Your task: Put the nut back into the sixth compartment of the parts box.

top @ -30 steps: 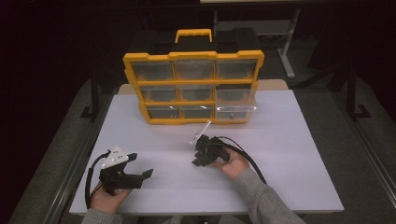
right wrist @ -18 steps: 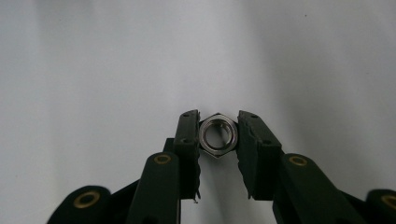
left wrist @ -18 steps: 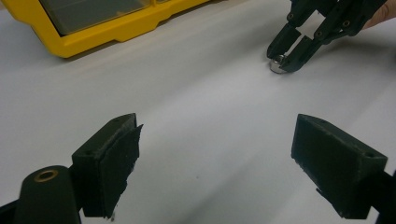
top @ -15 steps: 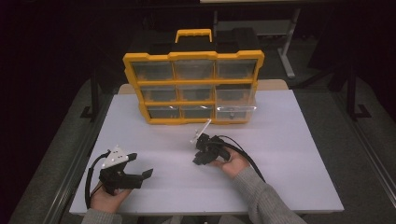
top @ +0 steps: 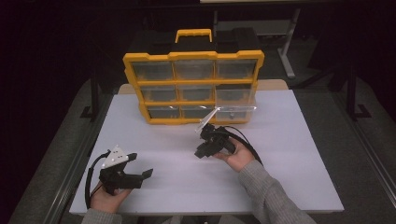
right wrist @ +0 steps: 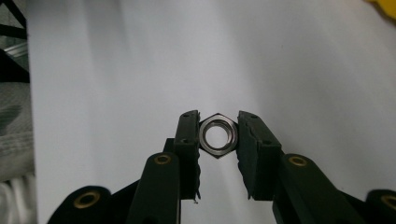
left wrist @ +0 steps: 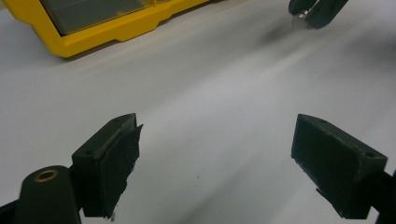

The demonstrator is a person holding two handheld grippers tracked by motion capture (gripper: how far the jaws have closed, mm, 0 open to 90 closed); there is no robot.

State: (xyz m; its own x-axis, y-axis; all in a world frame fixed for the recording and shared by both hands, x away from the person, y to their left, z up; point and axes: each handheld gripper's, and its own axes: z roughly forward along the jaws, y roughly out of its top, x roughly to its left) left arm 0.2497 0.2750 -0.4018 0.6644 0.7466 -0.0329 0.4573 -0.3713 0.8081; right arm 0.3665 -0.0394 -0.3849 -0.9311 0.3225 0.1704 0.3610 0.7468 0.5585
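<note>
White table (top: 280, 140), yellow drawer organizer (top: 193, 86) at back w/ one drawer (top: 235, 112) pulled out. Right gripper (right wrist: 218, 135) clamps a hex nut (right wrist: 218, 136); left gripper (left wrist: 215, 154) jaws wide apart, nothing between.

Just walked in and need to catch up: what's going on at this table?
A person works with two hand-held grippers at a white table. The right gripper is shut on a metal nut, held above the table in front of a yellow drawer organizer whose bottom right drawer is pulled out. The left gripper rests open and empty near the person's edge.
</note>
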